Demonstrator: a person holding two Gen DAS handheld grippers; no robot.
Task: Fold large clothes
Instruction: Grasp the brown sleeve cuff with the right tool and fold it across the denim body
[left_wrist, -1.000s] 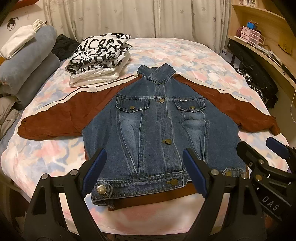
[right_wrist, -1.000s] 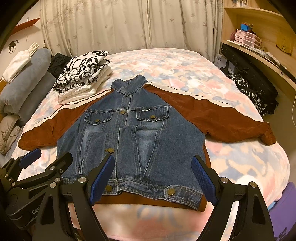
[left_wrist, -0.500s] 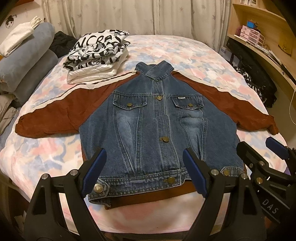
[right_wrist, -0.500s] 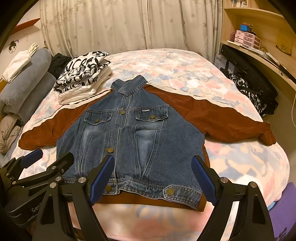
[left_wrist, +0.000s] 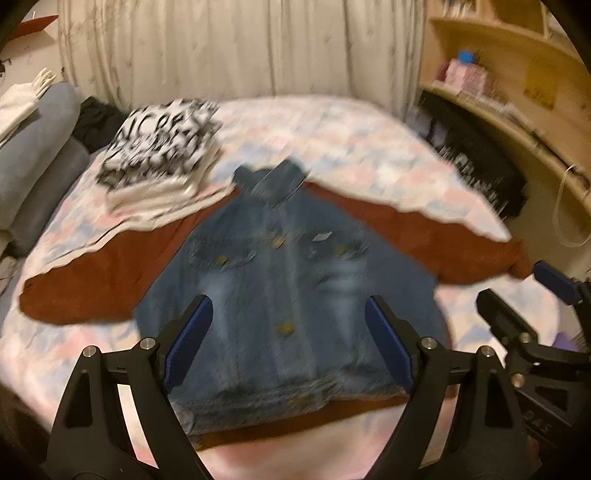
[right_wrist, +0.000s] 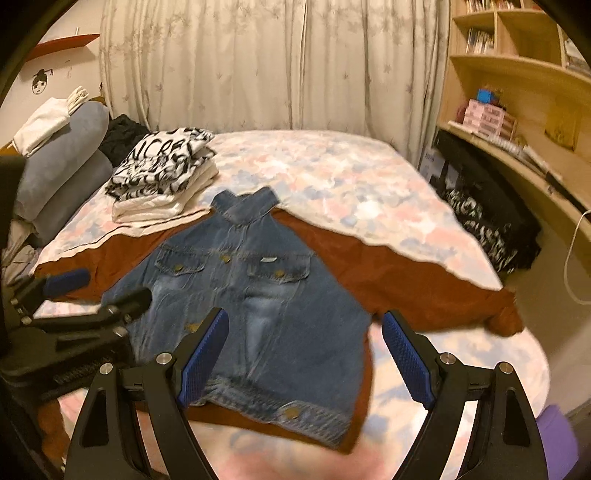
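Jacket spread flat on the bed, both grippers empty above its hem.

The jacket (right_wrist: 255, 295) lies buttoned, seemingly face up through the blur, sleeves outstretched; left gripper (left_wrist: 288, 343) and right gripper (right_wrist: 304, 360) jaws apart.

We read black lettering "NICRA" on top garment of folded clothes stack (right_wrist: 162, 173), upper left on bed (letters run off fold, rest illegible). In left wrist view same print too blurred to read. White markings on right gripper (left_wrist: 546, 291) body in left wrist view, mirrored-looking, roughly "DAS" (uncertain). Small white tag on denim jacket (right_wrist: 255, 295) chest: unreadable.
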